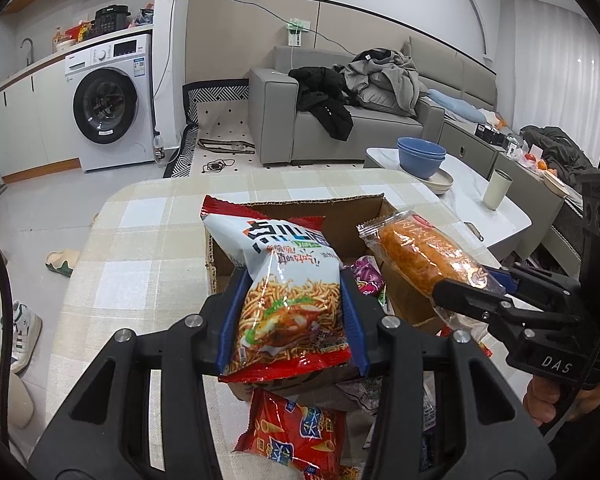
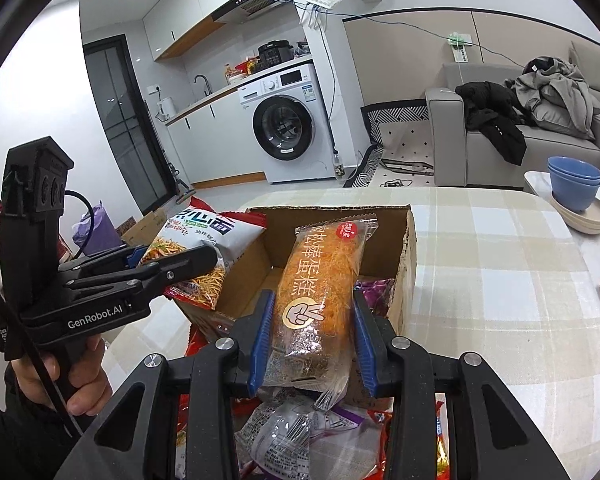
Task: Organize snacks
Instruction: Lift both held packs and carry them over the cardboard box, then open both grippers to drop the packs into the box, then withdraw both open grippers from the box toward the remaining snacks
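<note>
My left gripper (image 1: 294, 312) is shut on a white and red noodle-snack bag (image 1: 288, 280) and holds it above the near edge of an open cardboard box (image 1: 320, 210). My right gripper (image 2: 312, 340) is shut on a clear-wrapped floss cake (image 2: 320, 292) and holds it over the box (image 2: 404, 256). Each gripper shows in the other view, the right one (image 1: 476, 284) and the left one (image 2: 180, 264). A purple packet (image 1: 366, 276) lies inside the box. A red chip bag (image 1: 296, 432) and several other packets (image 2: 284, 432) lie on the table below the grippers.
The box stands on a table with a beige checked cloth (image 1: 148, 240). Behind at the right, a white side table (image 1: 468, 184) holds stacked blue bowls (image 1: 420, 156) and a cup (image 1: 496, 190). A washing machine (image 1: 108, 100) and a grey sofa (image 1: 340, 120) stand further back.
</note>
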A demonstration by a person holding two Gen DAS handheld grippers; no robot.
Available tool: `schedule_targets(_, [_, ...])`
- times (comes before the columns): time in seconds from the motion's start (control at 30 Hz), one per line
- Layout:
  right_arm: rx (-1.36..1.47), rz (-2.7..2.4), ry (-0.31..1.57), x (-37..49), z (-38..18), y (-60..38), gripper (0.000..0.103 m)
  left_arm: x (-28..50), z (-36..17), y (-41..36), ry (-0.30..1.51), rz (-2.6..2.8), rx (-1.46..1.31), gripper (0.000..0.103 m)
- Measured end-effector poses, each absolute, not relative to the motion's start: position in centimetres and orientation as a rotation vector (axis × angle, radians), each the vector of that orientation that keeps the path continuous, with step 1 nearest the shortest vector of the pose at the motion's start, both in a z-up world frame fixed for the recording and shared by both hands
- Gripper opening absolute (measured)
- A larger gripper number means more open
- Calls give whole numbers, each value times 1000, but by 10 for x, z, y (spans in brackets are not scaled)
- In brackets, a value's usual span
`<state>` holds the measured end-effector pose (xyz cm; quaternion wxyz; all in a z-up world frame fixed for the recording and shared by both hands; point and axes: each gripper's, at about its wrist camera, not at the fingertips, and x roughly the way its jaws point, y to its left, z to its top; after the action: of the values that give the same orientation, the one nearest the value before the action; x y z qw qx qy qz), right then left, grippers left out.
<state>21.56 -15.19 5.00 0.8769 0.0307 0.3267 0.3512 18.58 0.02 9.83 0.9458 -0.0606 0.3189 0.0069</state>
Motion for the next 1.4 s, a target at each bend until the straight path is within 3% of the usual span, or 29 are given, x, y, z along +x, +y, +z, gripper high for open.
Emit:
schedule_targets(0.87, [68, 686, 668, 233, 43, -136, 38, 237, 64, -11, 719, 9, -105, 42])
schedule_targets(1.0, [50, 691, 640, 224, 49, -142, 57, 227, 70, -12, 695, -2, -85, 43])
schedule_targets(1.07, [33, 681, 637, 219, 50, -146, 67, 223, 73, -12, 691, 0, -81, 51])
schedule_targets(1.17, [22, 672, 631, 211, 53, -154, 86, 211, 78, -13, 691, 13, -71, 79])
schedule_targets(1.2, [24, 663, 632, 208, 53, -158, 91, 206, 81, -14, 687, 15, -70, 81])
schedule_targets(1.33, [34, 641, 630, 197, 54, -174, 101, 185, 85, -14, 679, 25, -73, 87])
schedule_targets(1.4, [38, 629, 627, 190, 54, -182, 102, 175, 85, -14, 678, 28, -83, 103])
